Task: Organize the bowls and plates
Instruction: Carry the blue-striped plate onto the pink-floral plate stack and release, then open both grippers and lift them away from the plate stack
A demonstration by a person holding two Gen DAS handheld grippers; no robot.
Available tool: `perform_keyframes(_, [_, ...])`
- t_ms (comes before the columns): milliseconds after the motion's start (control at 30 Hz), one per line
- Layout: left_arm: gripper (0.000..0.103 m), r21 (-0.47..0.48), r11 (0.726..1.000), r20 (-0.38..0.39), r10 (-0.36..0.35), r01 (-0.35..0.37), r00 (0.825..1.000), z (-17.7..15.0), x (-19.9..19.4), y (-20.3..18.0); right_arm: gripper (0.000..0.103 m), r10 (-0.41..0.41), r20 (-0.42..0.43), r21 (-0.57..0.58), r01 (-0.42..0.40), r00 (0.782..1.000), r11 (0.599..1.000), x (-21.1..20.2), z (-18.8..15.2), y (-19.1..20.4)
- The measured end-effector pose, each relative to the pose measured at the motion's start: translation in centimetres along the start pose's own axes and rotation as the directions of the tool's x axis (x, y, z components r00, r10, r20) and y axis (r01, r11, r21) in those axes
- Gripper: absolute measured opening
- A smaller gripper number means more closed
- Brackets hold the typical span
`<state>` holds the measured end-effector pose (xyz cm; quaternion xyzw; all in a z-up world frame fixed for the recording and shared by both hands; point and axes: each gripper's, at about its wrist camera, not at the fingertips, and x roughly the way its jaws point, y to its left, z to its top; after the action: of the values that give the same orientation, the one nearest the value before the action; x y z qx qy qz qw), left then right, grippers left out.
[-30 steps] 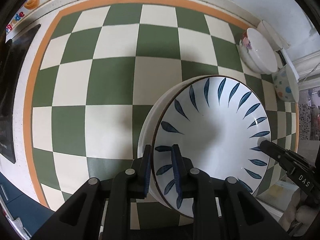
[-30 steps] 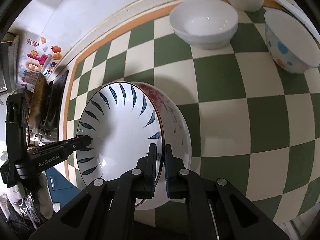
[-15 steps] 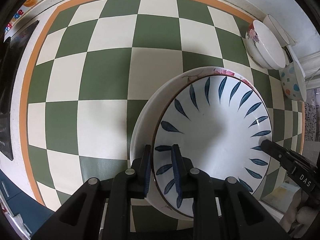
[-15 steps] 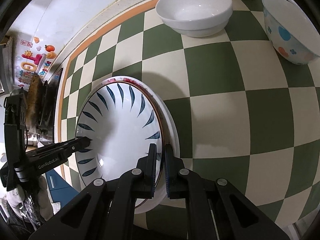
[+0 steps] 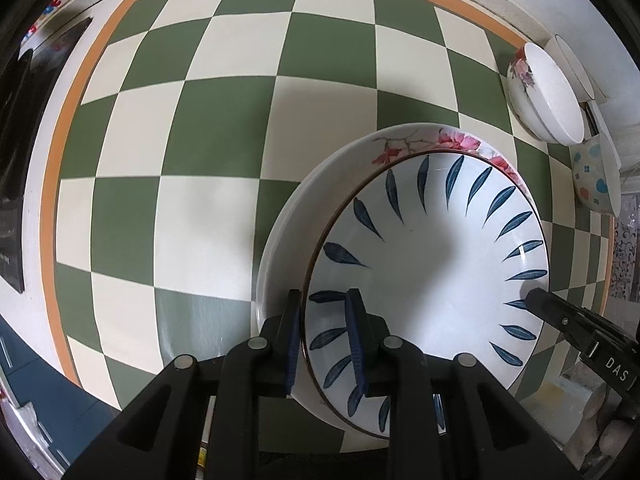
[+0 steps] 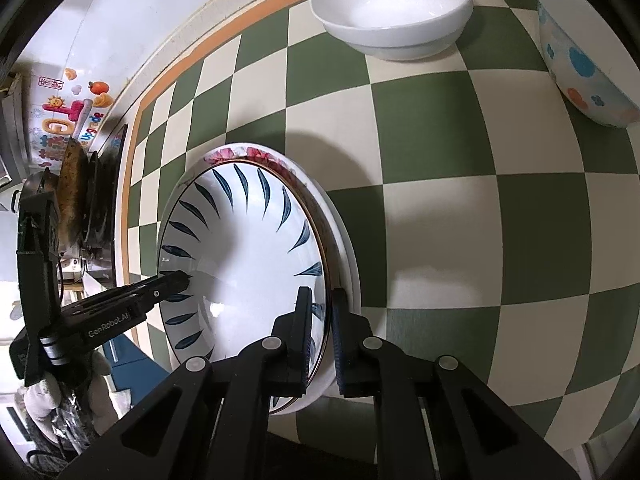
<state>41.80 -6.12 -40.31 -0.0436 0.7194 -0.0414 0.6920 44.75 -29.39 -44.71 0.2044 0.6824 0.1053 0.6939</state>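
A white plate with blue leaf marks (image 5: 432,264) lies nested in a larger floral-rimmed plate (image 5: 320,184) on the checked cloth. My left gripper (image 5: 324,320) straddles its near rim, one pad inside and one outside. The jaws are opening, and the pads look still in touch with the rim. My right gripper (image 6: 320,308) straddles the opposite rim of the same plate (image 6: 248,248), its jaws opening too with the rim between them. The floral plate's (image 6: 256,152) pink edge shows past the far side. Each gripper's tip appears in the other's view.
The green and cream checked cloth (image 5: 200,160) has an orange border. A white bowl (image 6: 392,4) and a dotted bowl (image 6: 580,52) stand at the far edge, with a flower-printed bowl (image 5: 544,92) beside them. Dark pans (image 6: 80,200) stand at the cloth's left edge.
The blue-leaf plate has sunk down into the floral plate, whose pink rim now shows more. The right gripper's pads have parted very slightly.
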Motion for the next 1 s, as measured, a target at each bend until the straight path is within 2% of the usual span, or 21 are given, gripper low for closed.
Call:
perform_keyframes(267, [0.02,-0.05,0.999,0.009,0.003,-0.003,1.0,0.0,-0.2,0.6,0.013,-0.036,0.012,-0.034,0.036,0.999,0.999,-0.8,-0.1,0.6])
perform_keyframes(400, [0.02,-0.049,0.999,0.008,0.013,-0.013,1.0,-0.7,0.0,0.5,0.013,-0.046,0.015,-0.029,0.046,0.999,0.999,-1.1,-0.3,0.5])
perform_keyframes(633, [0.02,-0.038,0.999,0.04,0.027,-0.026,0.999,-1.7,-0.8,0.0,0.013,-0.085,0.072,-0.01,0.086,0.994,0.996,-2.9,-1.0,0.5])
perform_keyframes(800, [0.02,-0.006,0.999,0.121,0.047,-0.047,0.992,-3.4,-3.6,-0.8,0.014,-0.091,0.107,-0.034,0.095,0.99,0.995,-4.7,-2.7,1.7])
perform_keyframes(933, [0.02,0.02,0.998,0.215,0.053,-0.059,0.975,-5.6,-7.4,-1.8,0.02,-0.096,0.155,-0.058,0.106,0.983,0.993,-7.3,-5.3,3.5])
perform_keyframes(1000, [0.021,0.035,0.997,0.263,0.052,-0.063,0.963,-7.0,-9.4,-2.2,0.027,-0.099,0.188,-0.076,0.115,0.977,0.99,-8.9,-6.9,4.7])
